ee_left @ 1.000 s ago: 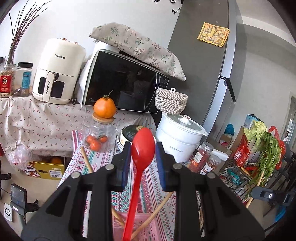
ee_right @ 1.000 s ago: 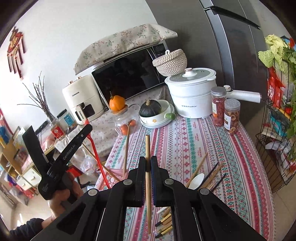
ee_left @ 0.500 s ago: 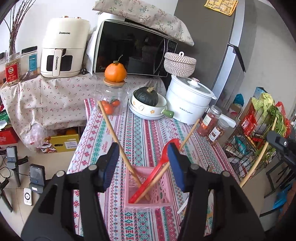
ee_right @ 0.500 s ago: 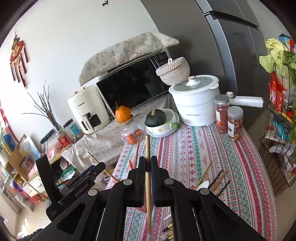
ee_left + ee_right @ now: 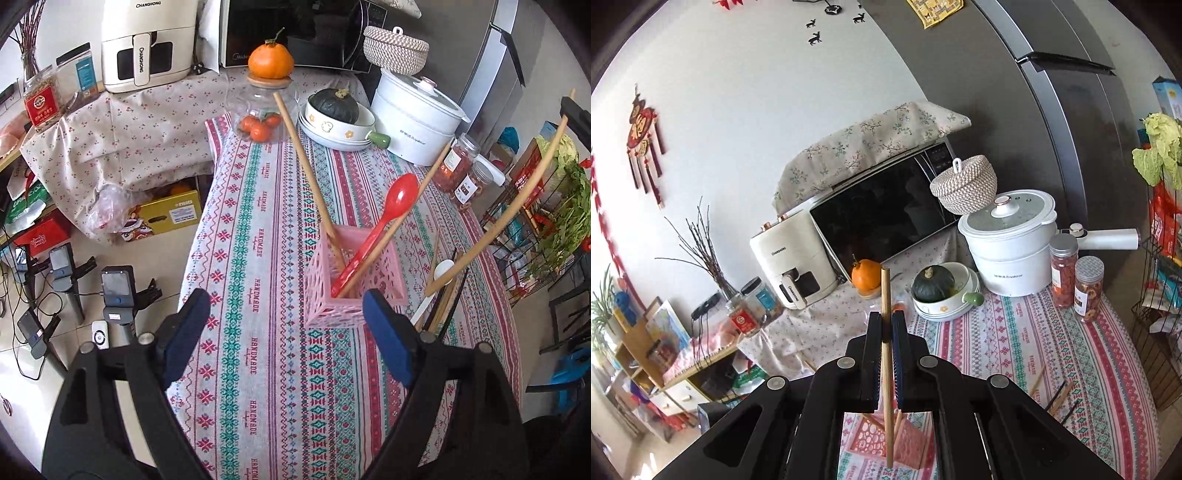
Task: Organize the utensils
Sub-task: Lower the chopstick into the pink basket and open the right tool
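One chopstick [image 5: 885, 325] we hold upright in our closed right gripper [image 5: 886, 332] to drop into the pink basket [image 5: 352, 280]; our left gripper [image 5: 284, 314] is open and empty.

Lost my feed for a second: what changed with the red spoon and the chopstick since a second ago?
The left gripper let go of the red spoon, which now leans in the pink basket; the gripper opened and pulled back. The right gripper stays shut on its wooden chopstick and has tilted up above the basket. Loose utensils beside the basket are unchanged.
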Available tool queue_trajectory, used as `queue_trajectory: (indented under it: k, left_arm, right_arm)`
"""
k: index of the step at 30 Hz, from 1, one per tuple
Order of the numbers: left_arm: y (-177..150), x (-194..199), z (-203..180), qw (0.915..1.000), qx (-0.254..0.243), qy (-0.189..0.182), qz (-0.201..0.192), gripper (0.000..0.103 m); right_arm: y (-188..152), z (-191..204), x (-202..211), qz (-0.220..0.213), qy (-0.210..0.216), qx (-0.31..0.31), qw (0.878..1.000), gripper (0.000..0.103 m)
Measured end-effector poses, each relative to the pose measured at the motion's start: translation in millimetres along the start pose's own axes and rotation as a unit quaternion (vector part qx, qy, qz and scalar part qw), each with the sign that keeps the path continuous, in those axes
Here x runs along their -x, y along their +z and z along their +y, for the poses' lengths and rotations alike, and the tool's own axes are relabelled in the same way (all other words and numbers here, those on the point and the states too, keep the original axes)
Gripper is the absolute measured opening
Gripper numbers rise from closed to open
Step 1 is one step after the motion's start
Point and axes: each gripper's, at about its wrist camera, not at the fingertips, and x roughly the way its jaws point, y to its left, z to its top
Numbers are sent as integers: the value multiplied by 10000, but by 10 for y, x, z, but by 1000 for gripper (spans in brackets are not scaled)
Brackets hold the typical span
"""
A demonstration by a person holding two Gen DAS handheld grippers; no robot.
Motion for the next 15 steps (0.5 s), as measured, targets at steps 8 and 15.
queue_trajectory:
  k: [8, 15]
  left_arm:
    - [36, 5, 140, 9997, 173, -84, 150, 85]
    - [41, 20, 90, 9996, 100, -180, 168, 85]
  right_arm:
    - [-218, 149, -515, 180, -111, 262, 9994, 5]
    - [-510, 104, -796, 654, -223, 231, 9973, 6]
